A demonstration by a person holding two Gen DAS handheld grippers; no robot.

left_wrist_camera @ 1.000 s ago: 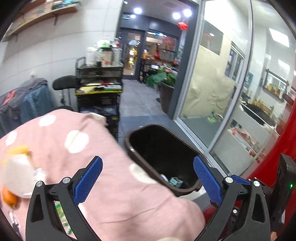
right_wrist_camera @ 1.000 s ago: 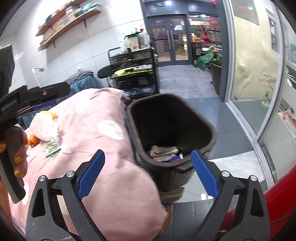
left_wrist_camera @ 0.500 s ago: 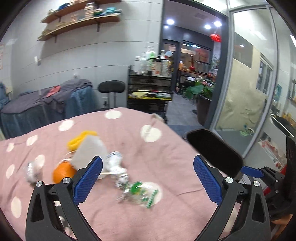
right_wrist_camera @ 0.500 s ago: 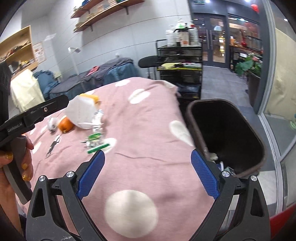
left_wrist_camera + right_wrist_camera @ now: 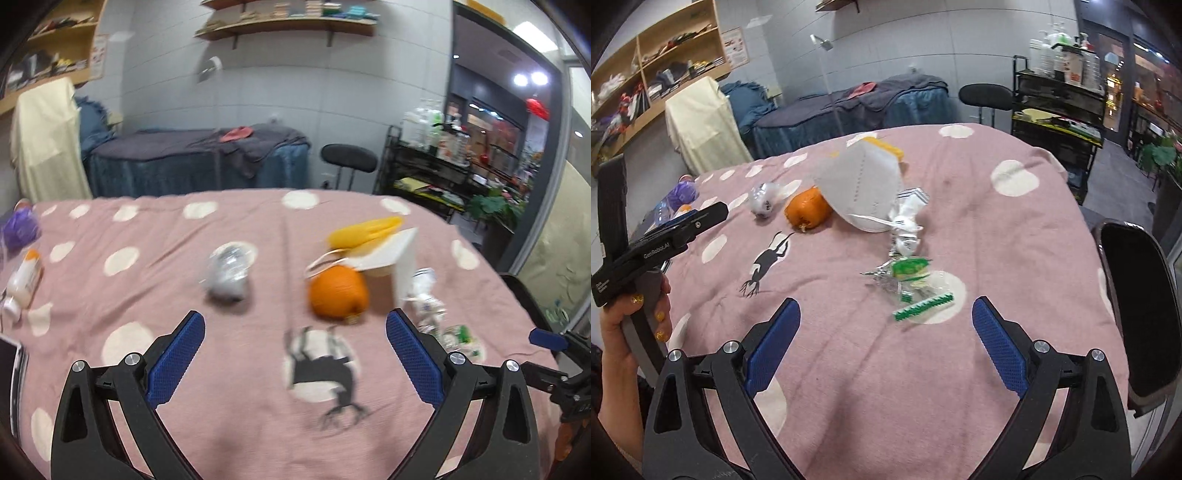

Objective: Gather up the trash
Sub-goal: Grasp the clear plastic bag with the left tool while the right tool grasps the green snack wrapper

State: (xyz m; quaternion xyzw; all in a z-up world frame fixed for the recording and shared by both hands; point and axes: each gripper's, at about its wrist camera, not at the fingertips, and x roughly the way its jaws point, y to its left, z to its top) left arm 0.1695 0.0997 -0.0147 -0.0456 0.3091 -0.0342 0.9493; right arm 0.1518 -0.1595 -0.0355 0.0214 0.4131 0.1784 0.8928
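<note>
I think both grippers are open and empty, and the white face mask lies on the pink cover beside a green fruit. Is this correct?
Not quite: the fruit beside the white face mask is orange, not green, as the right wrist view shows. The rest holds: the left gripper and right gripper are open and empty above the pink cover.

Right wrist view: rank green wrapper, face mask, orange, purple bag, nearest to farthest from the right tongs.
1. Green wrapper, just ahead of the right tongs, slightly right of centre.
2. Face mask, farther up the bedspread, centre.
3. Orange, left of the mask, touching it; close to call against the mask.
4. Purple bag, far left edge.
</note>
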